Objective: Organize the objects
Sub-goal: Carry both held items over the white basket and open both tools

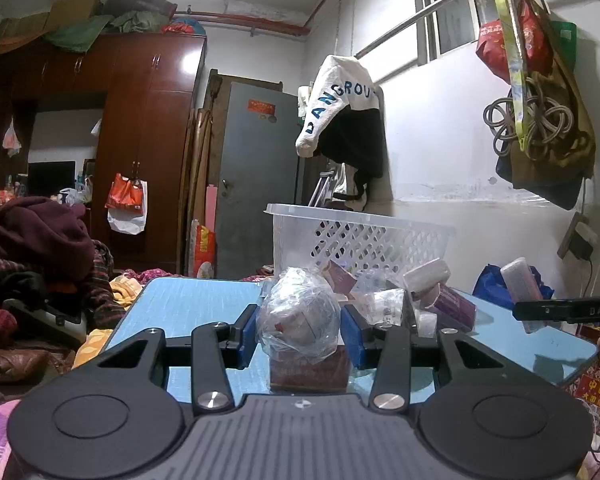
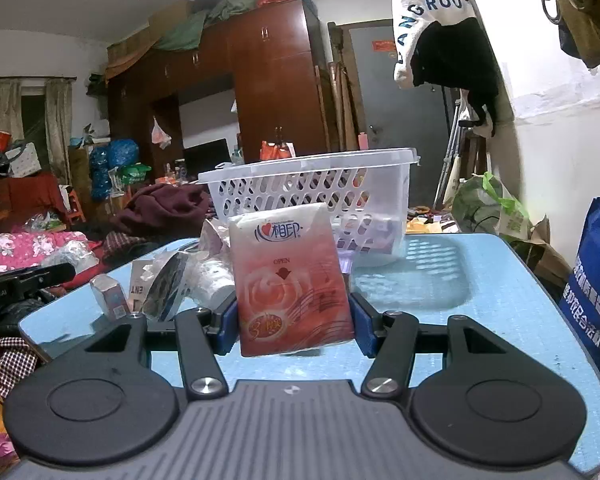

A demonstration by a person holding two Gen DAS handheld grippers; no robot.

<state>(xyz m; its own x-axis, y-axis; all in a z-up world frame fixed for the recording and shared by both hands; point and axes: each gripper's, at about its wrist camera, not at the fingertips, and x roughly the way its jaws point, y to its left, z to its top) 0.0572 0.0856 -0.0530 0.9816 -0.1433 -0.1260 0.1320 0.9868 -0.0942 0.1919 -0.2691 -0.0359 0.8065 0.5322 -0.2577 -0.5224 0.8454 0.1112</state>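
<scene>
My left gripper [image 1: 300,330] is closed around a clear plastic bag [image 1: 298,314] with a reddish box [image 1: 310,372] under it, low over the blue table [image 1: 192,304]. My right gripper [image 2: 292,322] is shut on a red-and-white tissue pack [image 2: 290,280] and holds it upright above the table [image 2: 480,320]. A white perforated basket [image 1: 356,236] stands at the table's far side; it also shows in the right wrist view [image 2: 308,188], behind the tissue pack. A pile of small boxes and packets [image 1: 432,296] lies in front of the basket.
Several packets and a white bottle [image 2: 168,284] lie left of my right gripper. The other gripper's black body shows at the right edge of the left wrist view [image 1: 568,310]. A blue bag [image 2: 596,300] stands right of the table. Bedding and clothes [image 1: 36,240] lie left.
</scene>
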